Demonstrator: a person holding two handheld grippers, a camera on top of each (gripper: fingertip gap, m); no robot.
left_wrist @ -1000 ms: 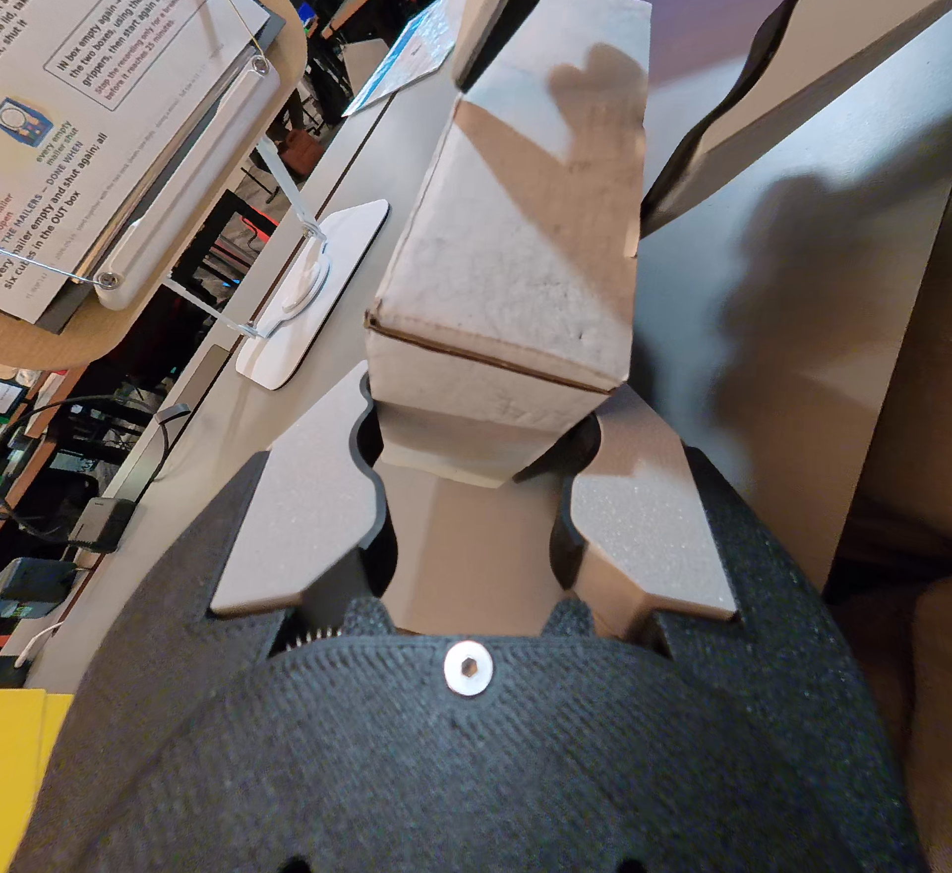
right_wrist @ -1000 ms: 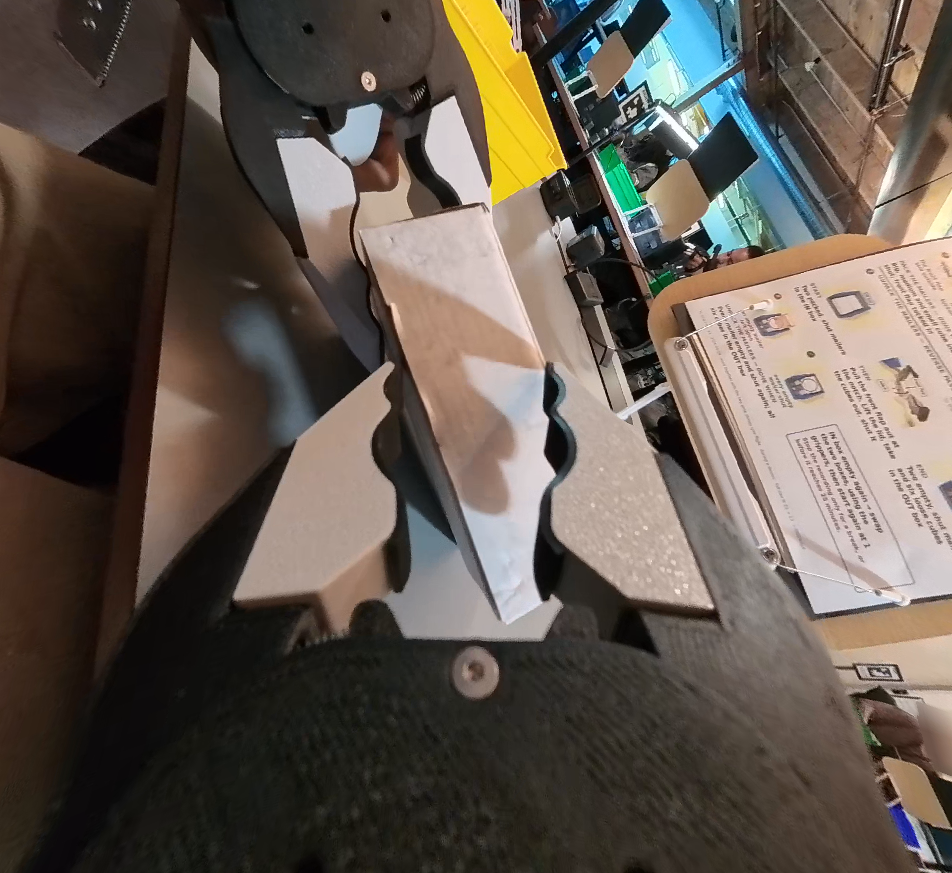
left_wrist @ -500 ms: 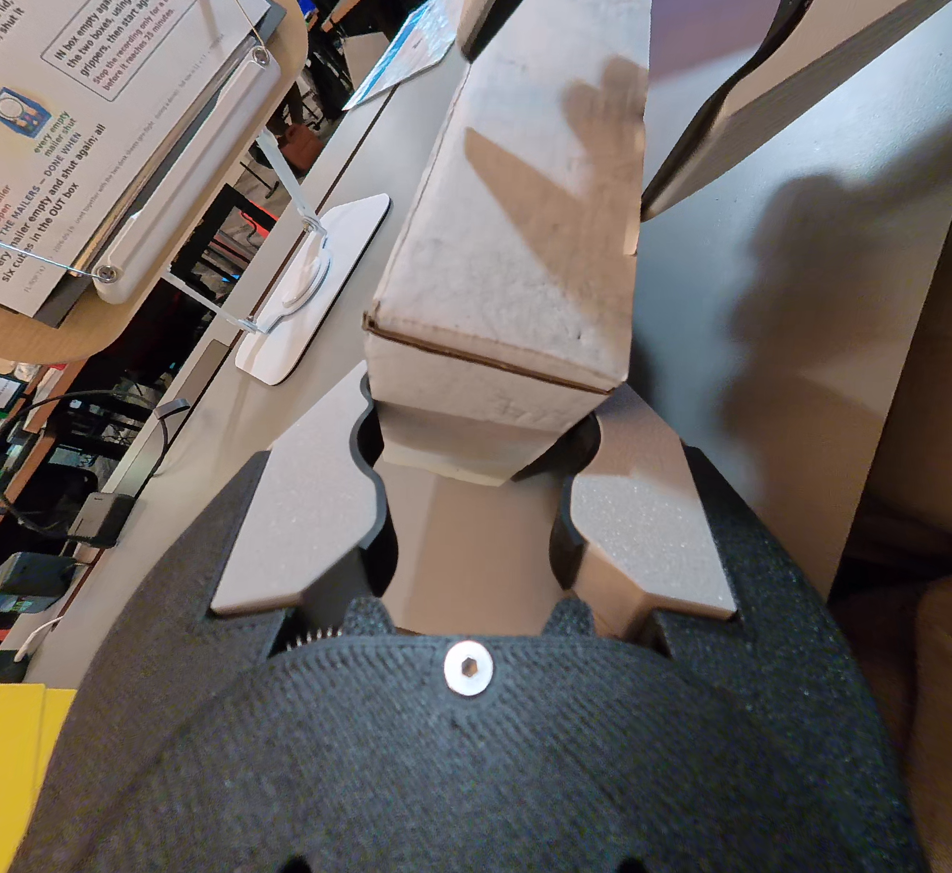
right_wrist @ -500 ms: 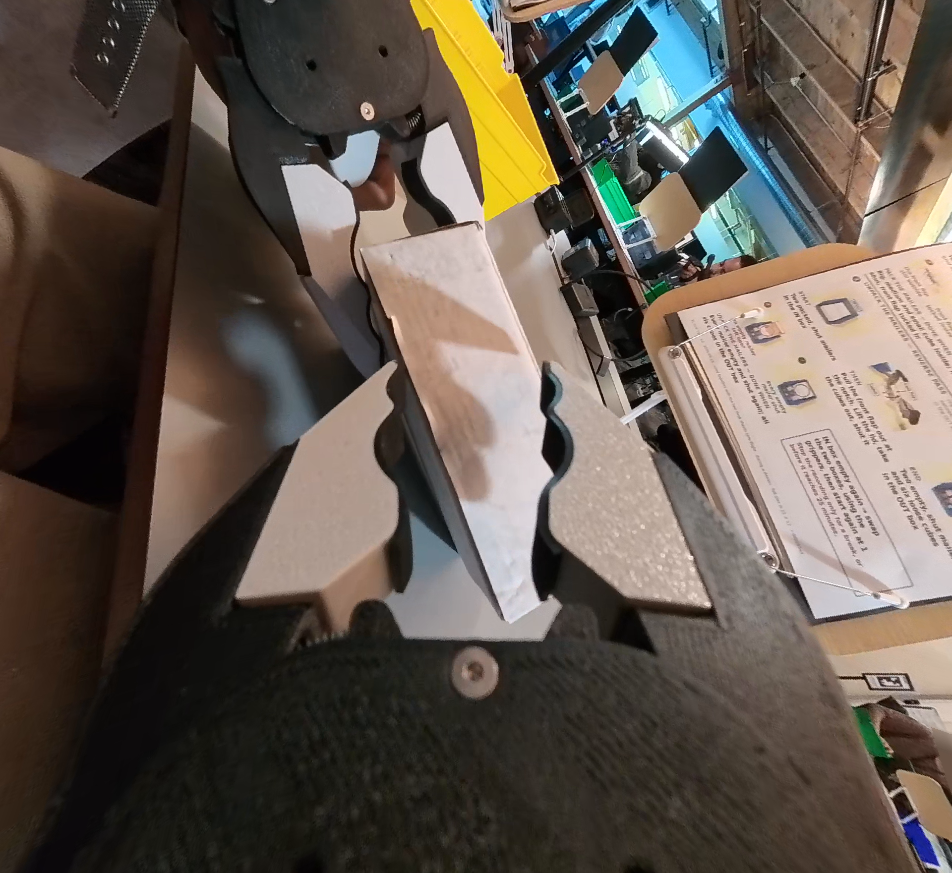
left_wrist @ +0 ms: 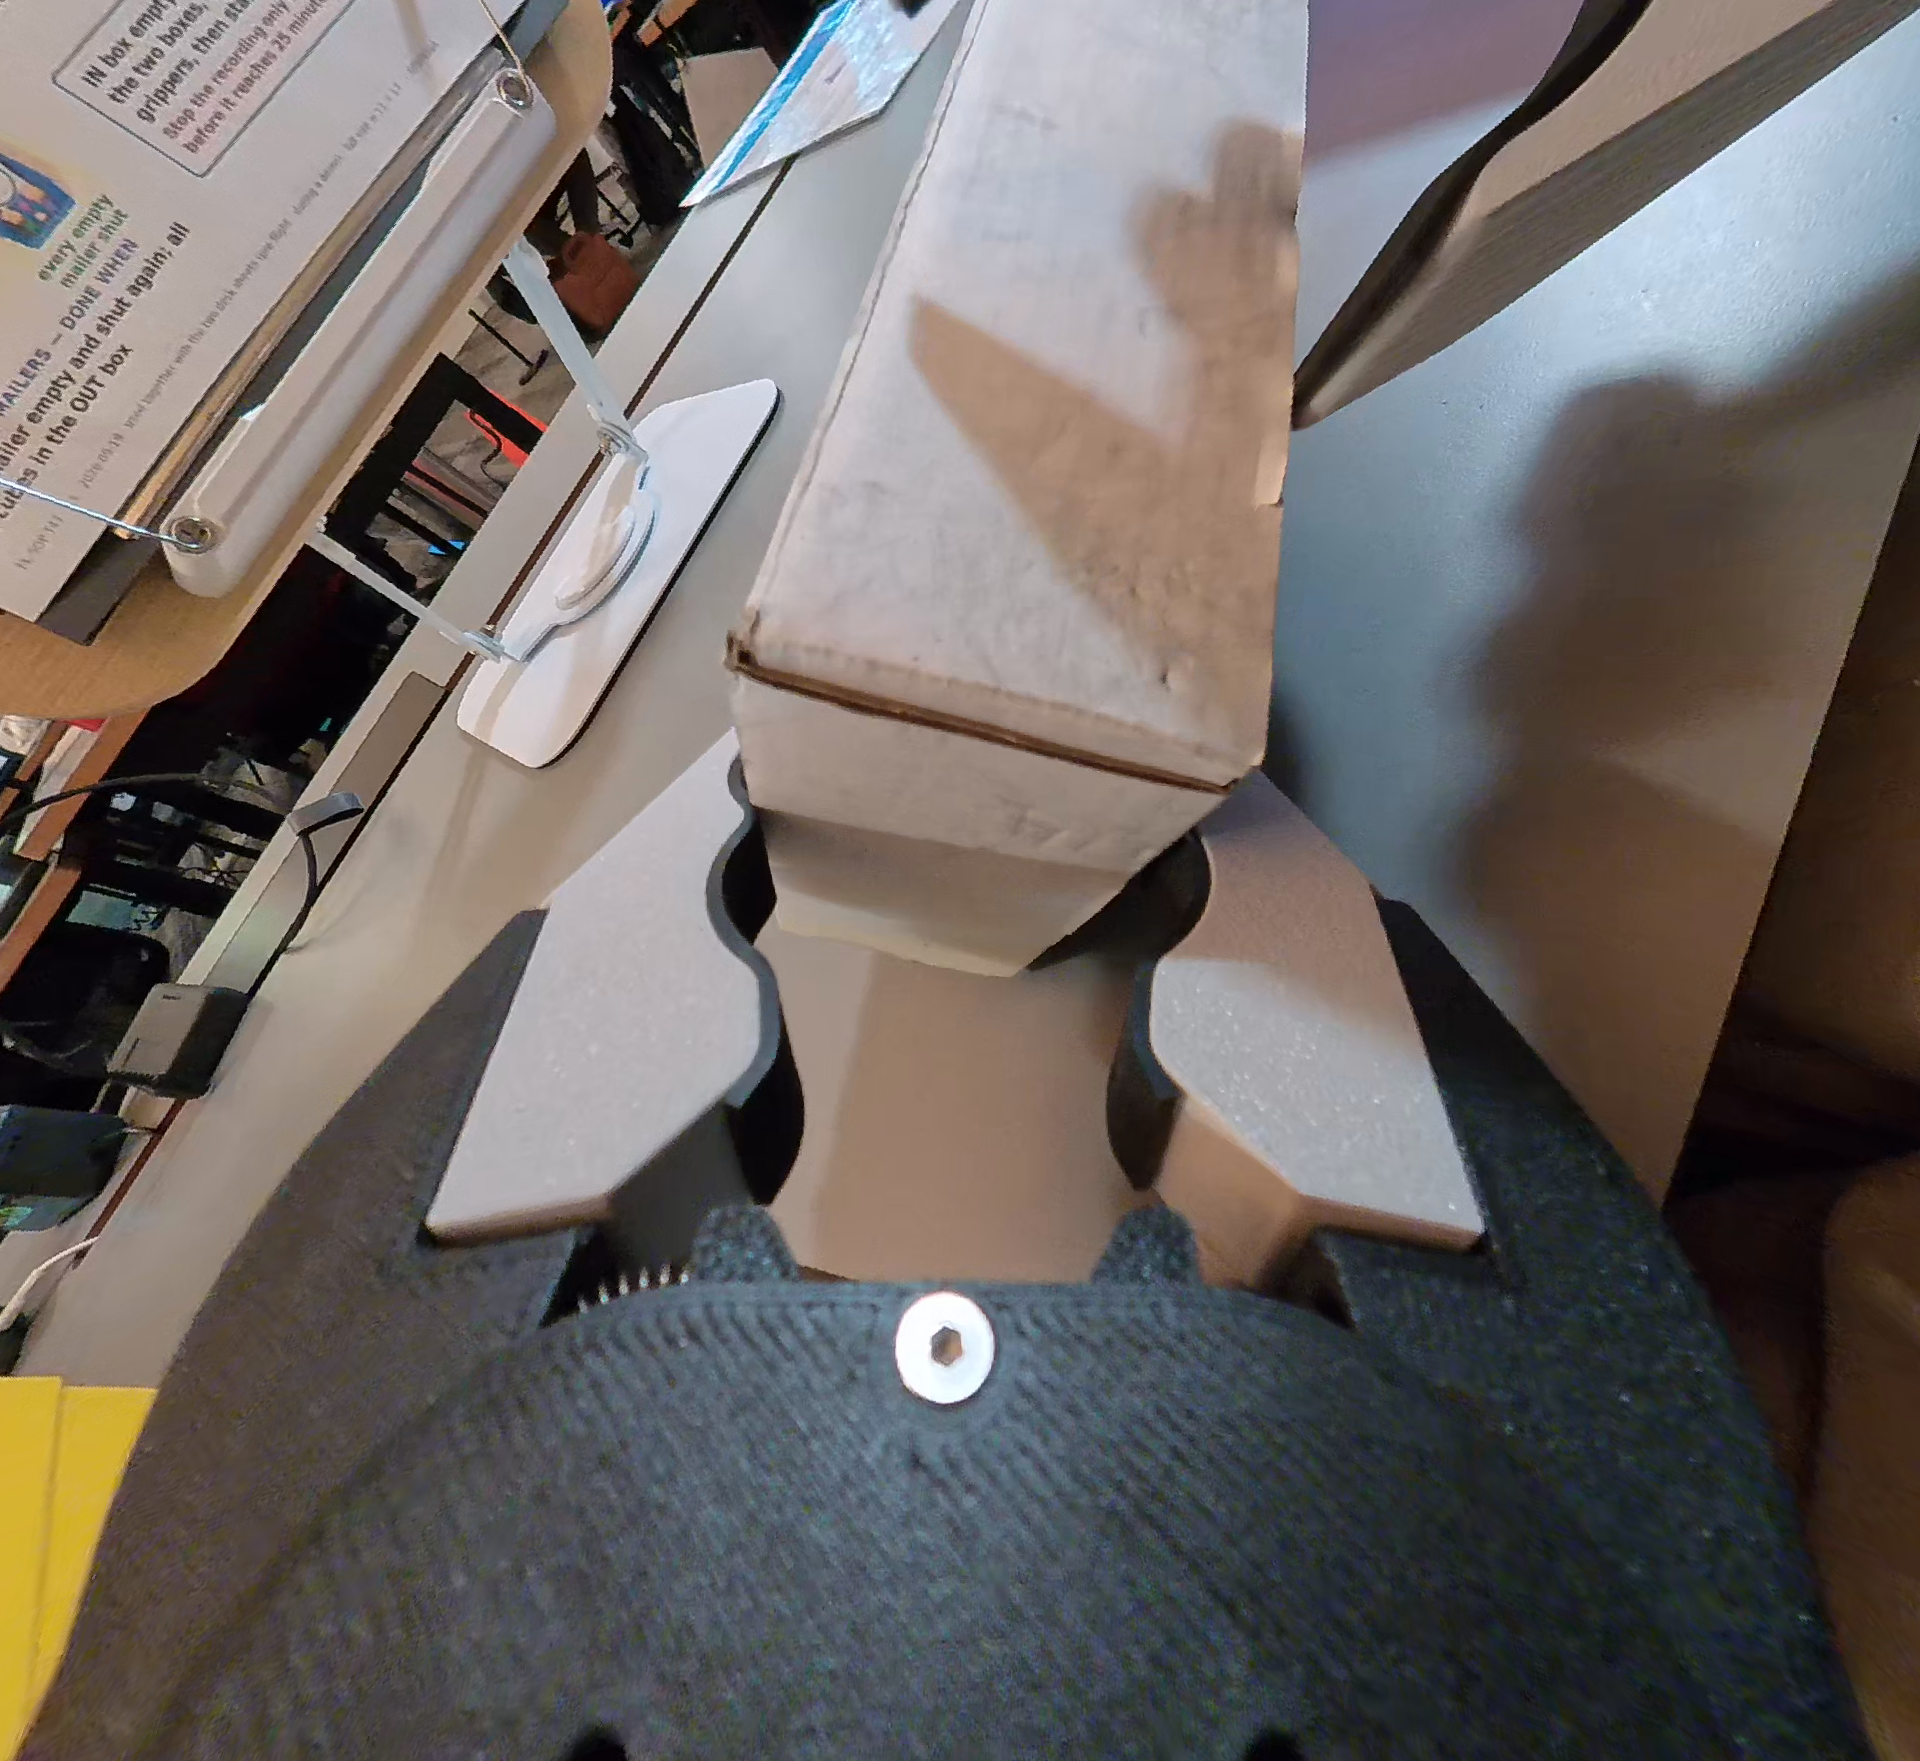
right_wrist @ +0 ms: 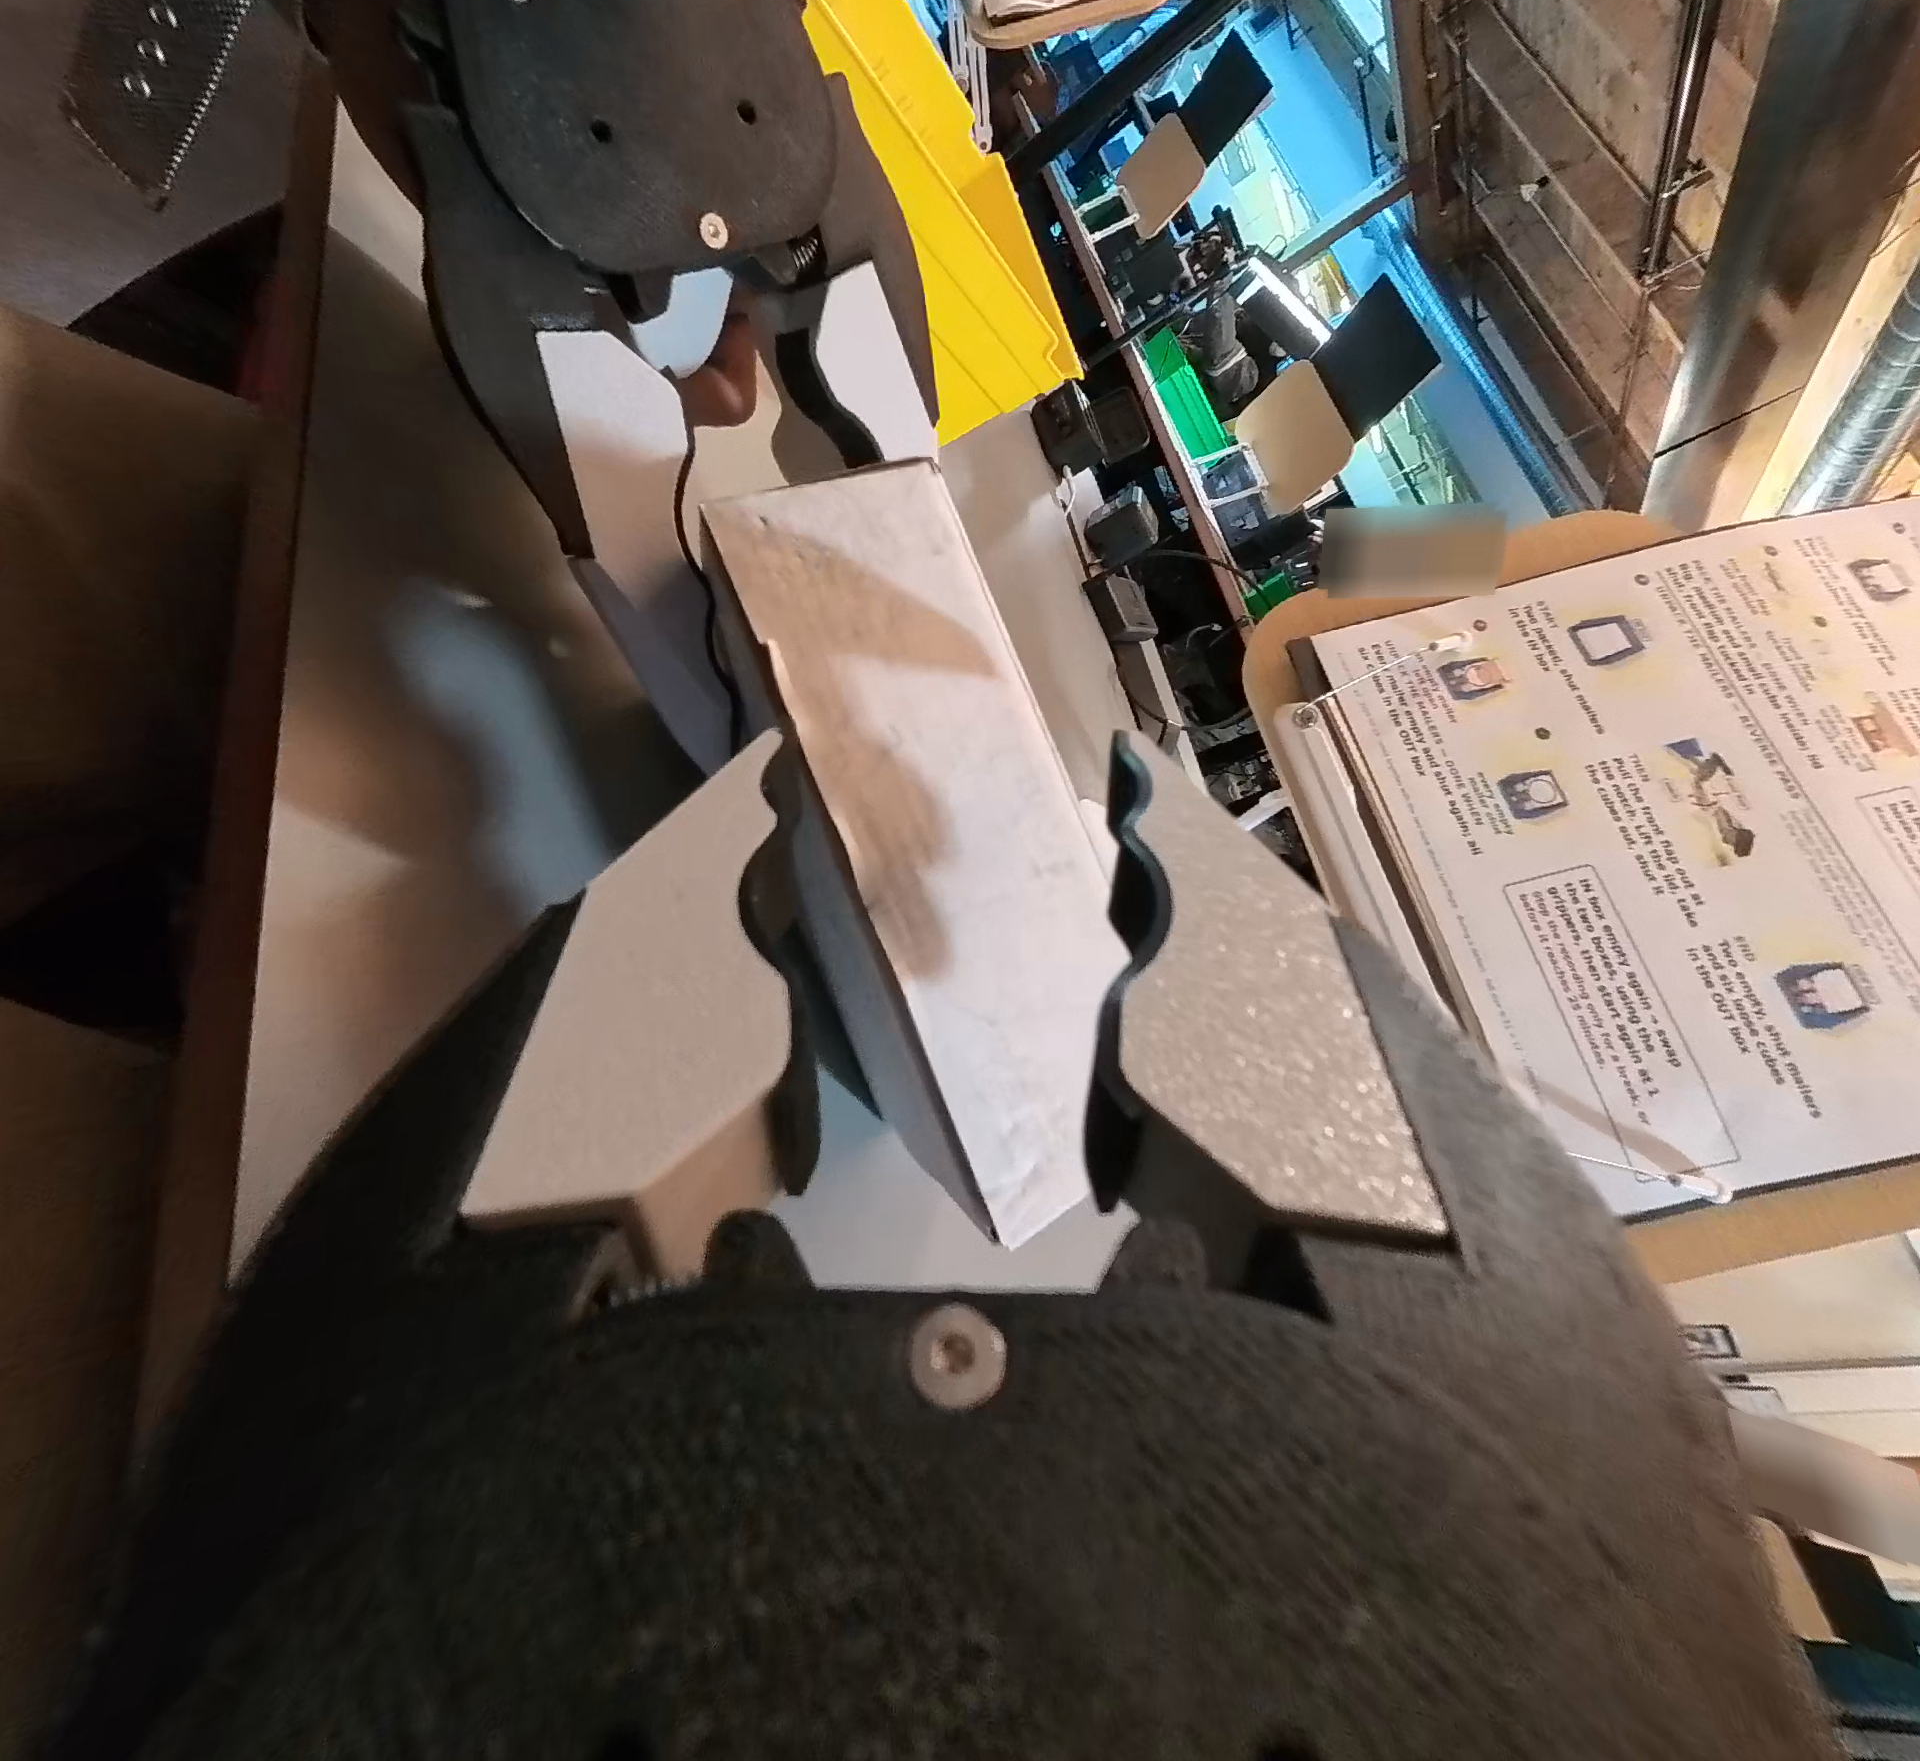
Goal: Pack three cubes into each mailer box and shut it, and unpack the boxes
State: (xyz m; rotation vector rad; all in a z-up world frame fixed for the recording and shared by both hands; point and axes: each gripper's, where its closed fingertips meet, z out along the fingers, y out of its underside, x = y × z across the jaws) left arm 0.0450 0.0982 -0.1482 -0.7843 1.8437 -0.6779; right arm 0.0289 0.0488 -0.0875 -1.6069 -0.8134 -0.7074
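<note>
White cardboard mailer box (left_wrist: 1049, 423), scuffed, lid shut, lying lengthwise on grey table (left_wrist: 1558, 672).

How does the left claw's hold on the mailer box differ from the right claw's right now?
The left claw is shut on one end of the mailer box; the right claw is open, straddling the opposite end. The left claw presses both sides, while a gap shows beside one right claw finger. Both line up along the same closed white box.
</note>
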